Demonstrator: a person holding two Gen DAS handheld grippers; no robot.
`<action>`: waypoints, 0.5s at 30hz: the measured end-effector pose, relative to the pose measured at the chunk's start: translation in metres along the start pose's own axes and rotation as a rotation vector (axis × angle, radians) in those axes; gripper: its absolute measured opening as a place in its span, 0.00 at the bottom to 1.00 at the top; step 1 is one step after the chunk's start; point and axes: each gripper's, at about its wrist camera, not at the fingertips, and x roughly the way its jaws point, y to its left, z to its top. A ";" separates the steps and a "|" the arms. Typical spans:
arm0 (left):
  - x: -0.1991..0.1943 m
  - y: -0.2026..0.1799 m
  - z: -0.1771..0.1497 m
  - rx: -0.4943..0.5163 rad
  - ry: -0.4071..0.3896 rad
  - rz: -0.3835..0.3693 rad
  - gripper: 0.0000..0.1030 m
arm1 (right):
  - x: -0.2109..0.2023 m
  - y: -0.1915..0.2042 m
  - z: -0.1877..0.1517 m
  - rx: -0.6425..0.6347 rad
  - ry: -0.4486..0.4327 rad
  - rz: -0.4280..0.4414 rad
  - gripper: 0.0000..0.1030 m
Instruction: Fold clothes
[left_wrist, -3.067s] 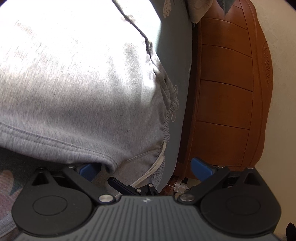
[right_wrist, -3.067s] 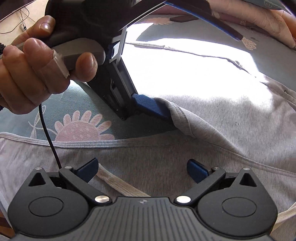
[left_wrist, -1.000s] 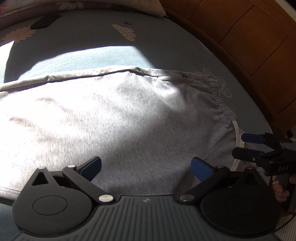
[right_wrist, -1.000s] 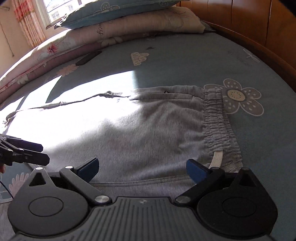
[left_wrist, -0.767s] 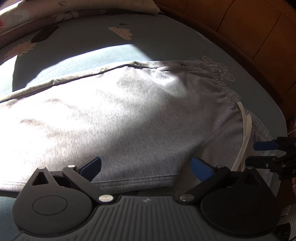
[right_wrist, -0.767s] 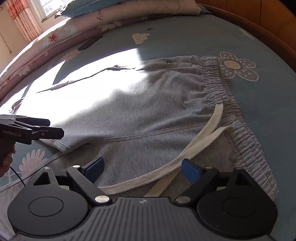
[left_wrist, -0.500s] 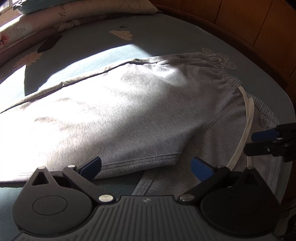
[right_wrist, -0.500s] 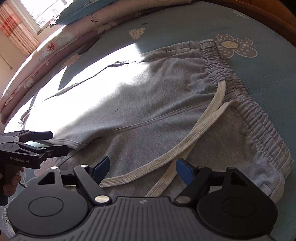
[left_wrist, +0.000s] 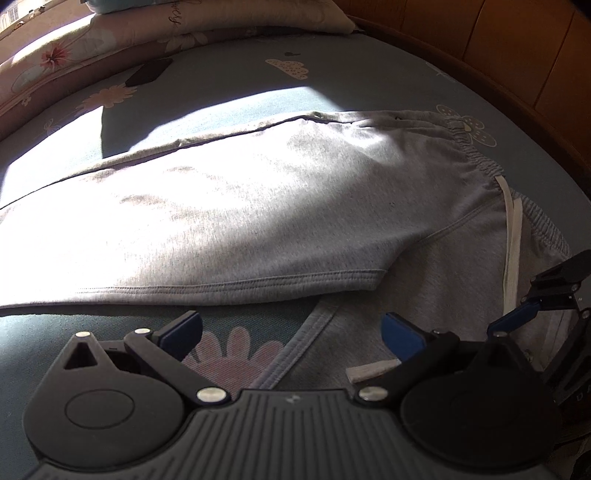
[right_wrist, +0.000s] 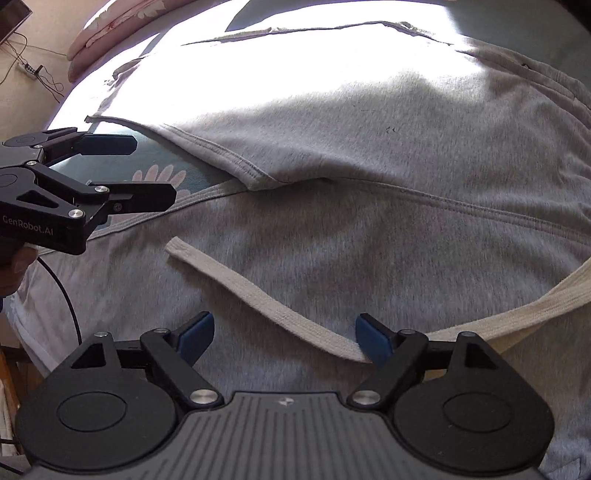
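Observation:
Grey sweatpants lie on the blue flowered sheet, one leg folded across the other, its stitched hem facing me. A white drawstring trails over the cloth. My left gripper is open above the sheet and the lower leg's edge, nothing between its fingers; it also shows in the right wrist view. My right gripper points down over the pants, its jaws opening, with the drawstring running under its right finger and not pinched. The right gripper also shows in the left wrist view, beside the waistband.
Stacked pillows and a dark flat object sit at the far side of the bed. A wooden headboard borders the right. Off the bed's left edge, cables and a power strip lie on the floor.
Both grippers drew back toward the near edge of the pants. The right one tipped down over the drawstring area, and its jaws narrowed and then widened a little. The left stayed open.

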 end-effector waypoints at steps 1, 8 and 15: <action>-0.001 -0.001 -0.002 0.002 -0.001 0.001 0.99 | -0.003 0.000 -0.009 -0.002 0.048 0.015 0.86; -0.007 -0.005 -0.004 -0.031 -0.009 -0.010 0.99 | -0.025 0.003 -0.043 -0.022 0.117 -0.054 0.86; -0.007 -0.009 -0.007 -0.030 -0.009 0.000 0.99 | -0.021 0.011 -0.033 -0.060 -0.043 -0.048 0.86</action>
